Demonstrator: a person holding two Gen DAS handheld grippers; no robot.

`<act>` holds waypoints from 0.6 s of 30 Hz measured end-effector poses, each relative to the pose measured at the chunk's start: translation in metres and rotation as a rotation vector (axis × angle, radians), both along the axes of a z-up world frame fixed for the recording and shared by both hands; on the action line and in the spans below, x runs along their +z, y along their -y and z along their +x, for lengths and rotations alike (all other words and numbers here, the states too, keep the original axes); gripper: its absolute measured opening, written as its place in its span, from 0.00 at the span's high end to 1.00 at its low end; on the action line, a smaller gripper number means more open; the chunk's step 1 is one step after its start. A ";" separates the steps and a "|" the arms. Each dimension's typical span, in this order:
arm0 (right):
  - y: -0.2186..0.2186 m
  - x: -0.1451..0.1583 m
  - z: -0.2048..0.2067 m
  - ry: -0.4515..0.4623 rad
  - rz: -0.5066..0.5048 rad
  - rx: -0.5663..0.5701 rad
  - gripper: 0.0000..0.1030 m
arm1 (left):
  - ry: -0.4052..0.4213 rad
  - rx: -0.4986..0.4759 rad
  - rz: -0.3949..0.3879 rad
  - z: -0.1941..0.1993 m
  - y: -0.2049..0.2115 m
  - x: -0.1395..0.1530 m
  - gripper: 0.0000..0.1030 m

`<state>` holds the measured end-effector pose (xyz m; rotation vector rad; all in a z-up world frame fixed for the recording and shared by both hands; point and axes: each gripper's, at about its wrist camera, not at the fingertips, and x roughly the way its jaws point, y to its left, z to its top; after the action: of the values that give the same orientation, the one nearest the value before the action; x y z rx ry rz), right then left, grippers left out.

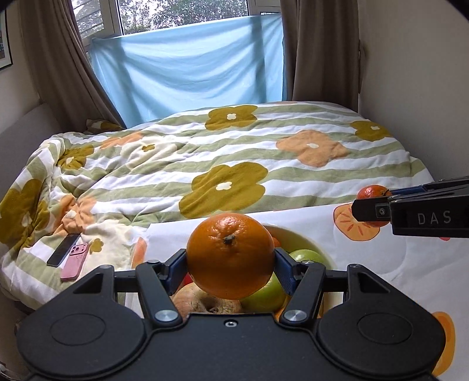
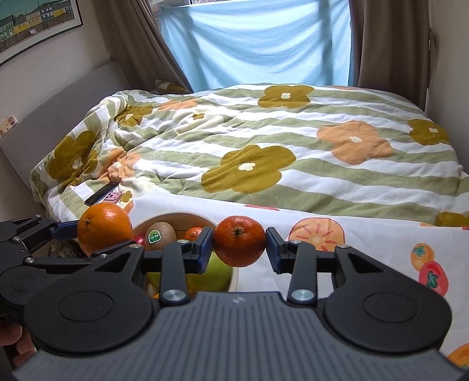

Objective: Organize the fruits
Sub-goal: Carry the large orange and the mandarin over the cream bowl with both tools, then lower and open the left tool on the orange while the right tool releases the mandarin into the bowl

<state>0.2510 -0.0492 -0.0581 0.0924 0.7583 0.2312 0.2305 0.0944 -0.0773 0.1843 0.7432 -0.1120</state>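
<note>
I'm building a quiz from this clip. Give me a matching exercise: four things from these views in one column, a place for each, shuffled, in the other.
Things:
1. large orange
2. small mandarin
3. kiwi with sticker
4. pink phone

Places:
A. in the bowl
B. on the quilt
C. held by the left gripper
D. held by the right gripper

Pairs: 1-C, 2-D, 3-A, 4-B

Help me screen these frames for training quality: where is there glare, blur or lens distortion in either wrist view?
Left wrist view: window overexposed behind the blue sheet; large orange sharp in the left gripper; fisheye bends the walls, dark vignette in the corners. Right wrist view: light highlights on the large orange and the tangerine in the right gripper; quilt evenly daylit, no motion blur.
</note>
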 end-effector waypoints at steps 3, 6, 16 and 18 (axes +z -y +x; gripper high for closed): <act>-0.009 -0.009 0.015 -0.022 -0.008 -0.008 0.48 | -0.039 -0.018 -0.004 0.016 -0.008 -0.012 0.36; -0.017 -0.016 0.025 -0.039 -0.015 -0.010 0.48 | -0.073 -0.035 -0.009 0.025 -0.012 -0.021 0.36; -0.038 -0.030 0.040 -0.070 -0.032 -0.008 0.48 | -0.118 -0.105 -0.006 0.036 -0.016 -0.026 0.35; -0.041 -0.031 0.042 -0.072 -0.034 -0.005 0.48 | -0.119 -0.119 -0.003 0.038 -0.016 -0.029 0.35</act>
<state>0.2928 -0.0085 -0.0892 0.0702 0.8330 0.2112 0.2684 0.1106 -0.1061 0.2207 0.8504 -0.2391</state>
